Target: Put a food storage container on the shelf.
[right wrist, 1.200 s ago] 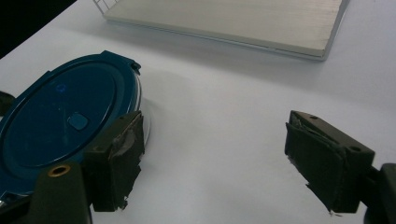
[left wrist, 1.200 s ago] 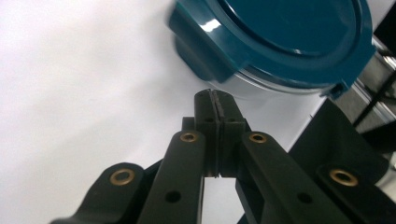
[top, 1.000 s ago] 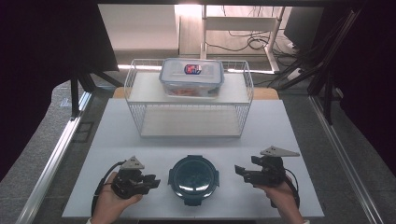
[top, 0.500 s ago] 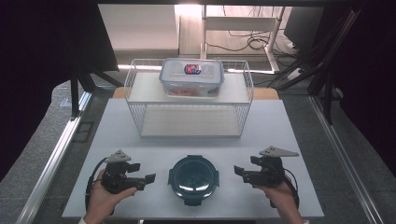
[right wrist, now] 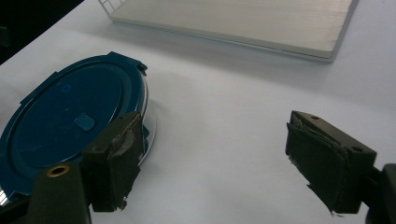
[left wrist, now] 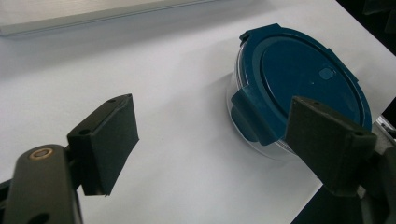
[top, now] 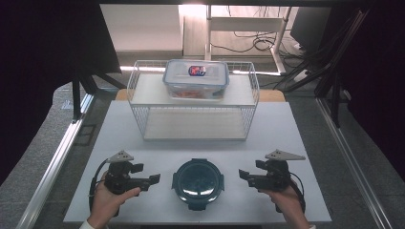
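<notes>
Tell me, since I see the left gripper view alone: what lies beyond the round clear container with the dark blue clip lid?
Observer: A white wire rack stands further back on the white table; the round container sits apart, in front of it.
Operator: Anything on the rack?
Observer: A rectangular clear lidded box on its upper shelf.
Operator: Where is the other hand-held gripper?
Observer: The right hand-held gripper is beside the container, opposite the left hand-held gripper, jaws open, nothing between them.
</notes>
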The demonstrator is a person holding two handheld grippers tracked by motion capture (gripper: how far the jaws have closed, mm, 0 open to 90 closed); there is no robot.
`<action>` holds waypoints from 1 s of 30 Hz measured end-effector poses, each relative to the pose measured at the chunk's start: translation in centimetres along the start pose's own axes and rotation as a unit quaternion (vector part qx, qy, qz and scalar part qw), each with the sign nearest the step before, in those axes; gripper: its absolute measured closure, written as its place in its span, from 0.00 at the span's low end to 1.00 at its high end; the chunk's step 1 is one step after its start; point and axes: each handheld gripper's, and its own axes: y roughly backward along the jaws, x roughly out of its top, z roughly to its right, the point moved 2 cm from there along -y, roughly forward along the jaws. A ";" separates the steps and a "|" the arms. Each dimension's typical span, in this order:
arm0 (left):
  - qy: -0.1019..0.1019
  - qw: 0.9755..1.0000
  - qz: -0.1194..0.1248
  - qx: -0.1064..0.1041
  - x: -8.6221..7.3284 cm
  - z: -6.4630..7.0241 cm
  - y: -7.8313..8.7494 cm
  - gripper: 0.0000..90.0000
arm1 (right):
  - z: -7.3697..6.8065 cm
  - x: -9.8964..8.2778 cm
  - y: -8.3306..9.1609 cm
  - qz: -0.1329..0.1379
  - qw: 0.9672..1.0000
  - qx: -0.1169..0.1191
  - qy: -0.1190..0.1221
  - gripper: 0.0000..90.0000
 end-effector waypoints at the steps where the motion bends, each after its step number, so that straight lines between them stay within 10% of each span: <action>1: 0.002 1.000 0.001 -0.002 0.0 0.0 0.0 0.18 | -0.1 0.0 0.0 -0.001 1.000 0.004 0.000 0.20; 14: 0.034 0.998 0.016 -0.043 0.3 -0.2 -0.2 0.17 | -1.0 -0.1 -0.3 -0.009 0.998 0.058 -0.032 0.19; 30: 0.077 0.993 -0.024 -0.087 0.0 0.4 -3.6 0.15 | -2.3 -0.9 -2.5 -0.042 0.990 0.106 -0.079 0.16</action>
